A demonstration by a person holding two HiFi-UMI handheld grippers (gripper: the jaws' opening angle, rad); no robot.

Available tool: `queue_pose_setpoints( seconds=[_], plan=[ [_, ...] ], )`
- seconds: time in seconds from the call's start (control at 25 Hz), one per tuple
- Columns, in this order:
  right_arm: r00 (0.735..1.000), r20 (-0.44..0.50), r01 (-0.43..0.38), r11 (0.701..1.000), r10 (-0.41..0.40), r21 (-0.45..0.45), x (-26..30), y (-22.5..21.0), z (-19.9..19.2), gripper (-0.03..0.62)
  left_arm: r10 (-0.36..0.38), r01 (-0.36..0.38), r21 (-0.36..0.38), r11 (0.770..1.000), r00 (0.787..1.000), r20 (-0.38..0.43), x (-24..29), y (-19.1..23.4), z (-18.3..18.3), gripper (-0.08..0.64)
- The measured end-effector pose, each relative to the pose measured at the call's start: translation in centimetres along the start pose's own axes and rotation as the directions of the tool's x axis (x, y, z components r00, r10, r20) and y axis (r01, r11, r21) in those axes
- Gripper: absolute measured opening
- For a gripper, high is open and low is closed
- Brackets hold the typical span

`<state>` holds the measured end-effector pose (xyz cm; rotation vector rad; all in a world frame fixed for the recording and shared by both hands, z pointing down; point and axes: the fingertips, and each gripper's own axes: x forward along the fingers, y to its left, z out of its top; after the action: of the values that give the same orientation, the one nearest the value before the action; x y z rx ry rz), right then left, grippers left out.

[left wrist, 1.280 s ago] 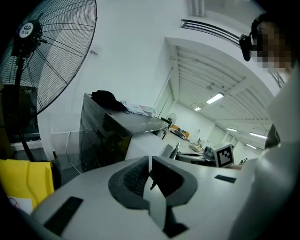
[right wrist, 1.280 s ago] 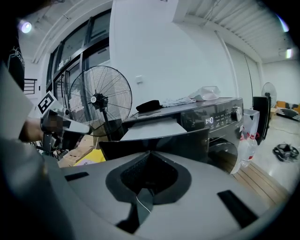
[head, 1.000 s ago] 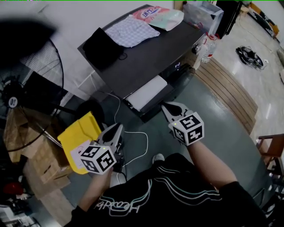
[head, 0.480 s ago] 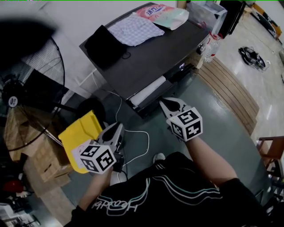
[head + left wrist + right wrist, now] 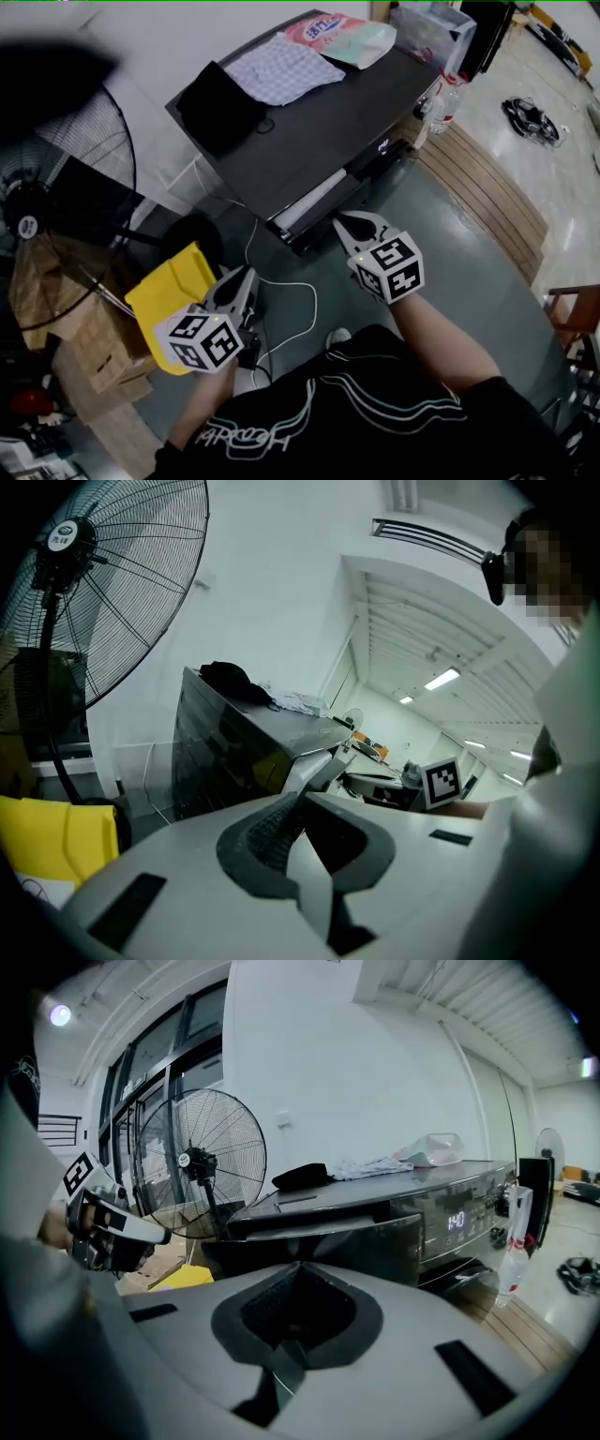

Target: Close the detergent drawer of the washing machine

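Jaws together and empty on right gripper (image 5: 349, 223), tips just at front panel of detergent drawer (image 5: 315, 194); contact unclear. Drawer partway out of dark washing machine (image 5: 309, 122), white inside showing. Jaws of left gripper (image 5: 244, 275) likewise together, empty, low beside yellow bag (image 5: 164, 286), well apart from drawer

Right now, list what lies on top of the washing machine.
On the washing machine: a black bundle, a checked cloth and a pink-and-green plastic pack. Anything beneath them is covered.
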<state>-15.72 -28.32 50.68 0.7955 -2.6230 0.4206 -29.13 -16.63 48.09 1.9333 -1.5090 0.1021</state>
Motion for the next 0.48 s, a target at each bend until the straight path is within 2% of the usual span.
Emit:
queue_pose_setpoints(
  seconds=[0.48],
  plan=[
    [1.000,-0.008,0.003,1.000,-0.003,0.023,3.1,-0.3,1.4,0.026,-0.003,0.003,-0.003,1.000,1.000,-0.011,0.7,0.4,0.1,0.041]
  ],
)
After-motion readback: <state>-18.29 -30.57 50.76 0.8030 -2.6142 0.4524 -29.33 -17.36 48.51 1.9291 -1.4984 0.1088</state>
